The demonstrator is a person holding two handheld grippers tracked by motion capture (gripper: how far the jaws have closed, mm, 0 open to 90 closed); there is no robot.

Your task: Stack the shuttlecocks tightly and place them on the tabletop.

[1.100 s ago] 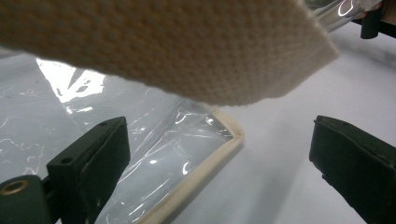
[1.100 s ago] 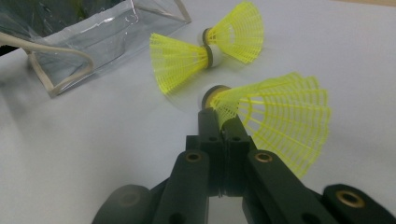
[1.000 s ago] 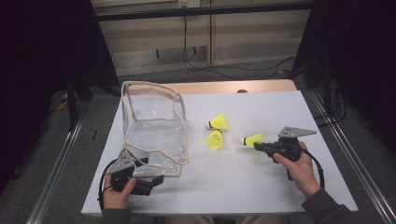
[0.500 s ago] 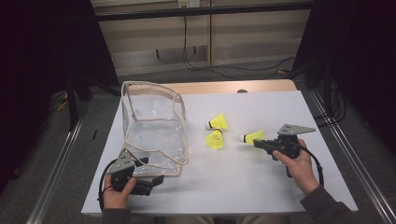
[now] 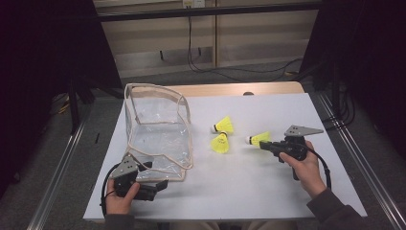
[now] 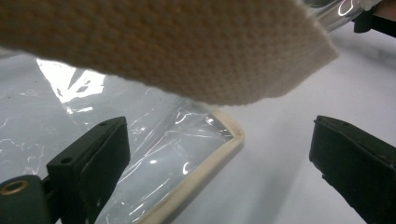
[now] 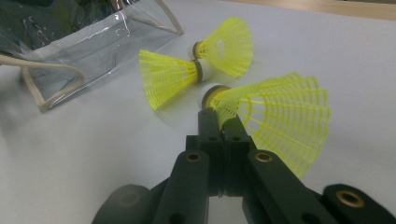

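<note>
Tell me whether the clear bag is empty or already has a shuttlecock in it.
Empty. The clear bag shows nothing yellow inside; two shuttlecocks lie beside it, the third in the right gripper.

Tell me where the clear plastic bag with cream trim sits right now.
In the high view, the clear plastic bag with cream trim stands open on the white table's left side, left of two loose yellow shuttlecocks, its near edge by the left gripper.

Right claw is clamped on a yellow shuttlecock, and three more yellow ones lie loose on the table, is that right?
Not quite. The right claw is clamped on a yellow shuttlecock, but two more lie loose on the table, not three. The high view shows it.
</note>
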